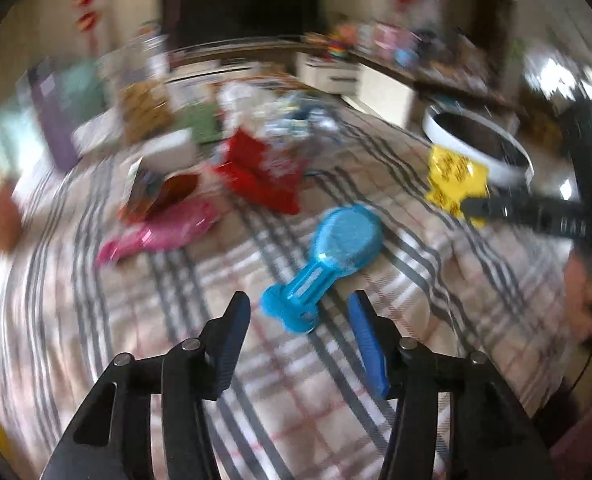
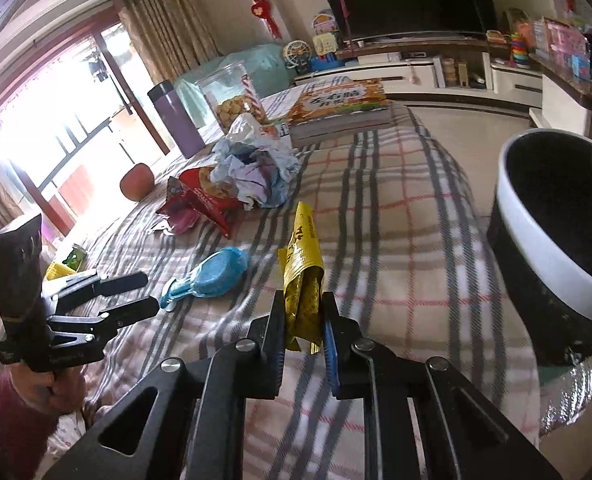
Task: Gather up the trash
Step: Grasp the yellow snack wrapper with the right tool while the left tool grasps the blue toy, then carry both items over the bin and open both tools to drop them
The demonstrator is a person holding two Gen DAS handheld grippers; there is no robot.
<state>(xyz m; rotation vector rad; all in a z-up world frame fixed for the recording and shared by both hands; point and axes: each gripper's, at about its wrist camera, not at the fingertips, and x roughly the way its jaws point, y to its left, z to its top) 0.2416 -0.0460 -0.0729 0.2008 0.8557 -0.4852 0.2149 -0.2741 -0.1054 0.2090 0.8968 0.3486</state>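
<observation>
My right gripper (image 2: 304, 300) is shut on a yellow wrapper (image 2: 302, 268) and holds it above the checked tablecloth, left of the black-and-white bin (image 2: 552, 240). The wrapper (image 1: 456, 180) and bin (image 1: 480, 140) also show in the blurred left wrist view. My left gripper (image 1: 300, 304) is open and empty, just short of a blue brush-like object (image 1: 328, 248), which also shows in the right wrist view (image 2: 211, 276). It appears in the right wrist view (image 2: 135, 292) too. A red snack bag (image 1: 263, 172), a pink wrapper (image 1: 163, 232) and crumpled paper (image 2: 255, 168) lie farther back.
A purple flask (image 2: 175, 120), a clear cookie jar (image 2: 231, 96) and a stack of books (image 2: 340, 112) stand at the table's far end. A reddish round object (image 2: 137, 181) sits at the left edge. A TV and cabinet lie beyond.
</observation>
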